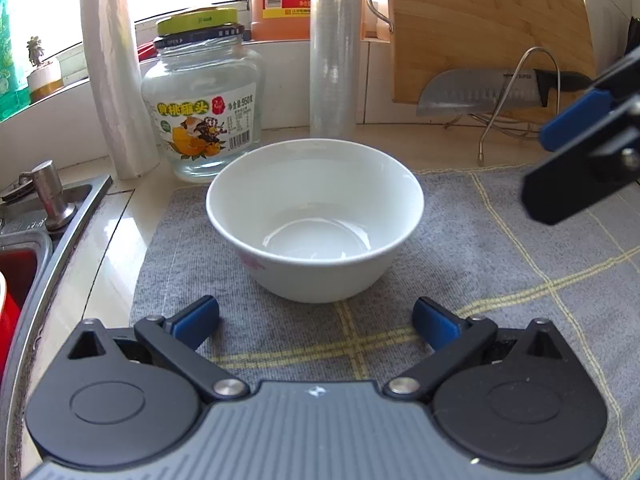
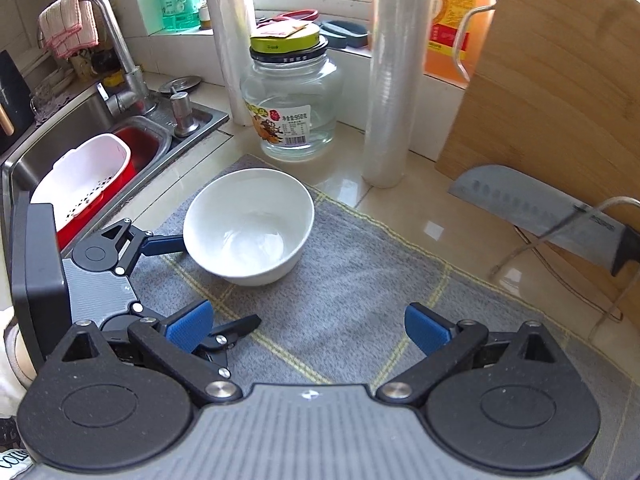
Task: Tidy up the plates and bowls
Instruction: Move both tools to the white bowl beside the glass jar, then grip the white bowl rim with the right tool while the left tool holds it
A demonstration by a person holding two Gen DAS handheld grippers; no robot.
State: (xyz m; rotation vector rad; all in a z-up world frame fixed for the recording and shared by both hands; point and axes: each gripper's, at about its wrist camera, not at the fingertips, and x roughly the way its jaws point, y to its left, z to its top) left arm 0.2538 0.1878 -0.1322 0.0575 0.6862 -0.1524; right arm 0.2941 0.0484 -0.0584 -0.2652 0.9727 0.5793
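The bowl (image 1: pixel 315 220) is glazed white ceramic, glossy enough to catch the window light, and it sits on a grey woven cloth mat (image 1: pixel 480 280) with a matt, slightly fuzzy nap (thin yellow threads run through it). Behind the bowl, the jar (image 1: pixel 202 116) is clear smooth glass with a paper label and a metal-looking lid. The tabletop (image 2: pixel 340 176) beyond the mat is polished and reflective, like glazed tile. Right of the bowl stands a wooden cutting board (image 1: pixel 480 28), satin with visible grain, and a brushed steel knife (image 1: pixel 476 90). Left of the bowl, the sink (image 2: pixel 60 148) is dull stainless steel.
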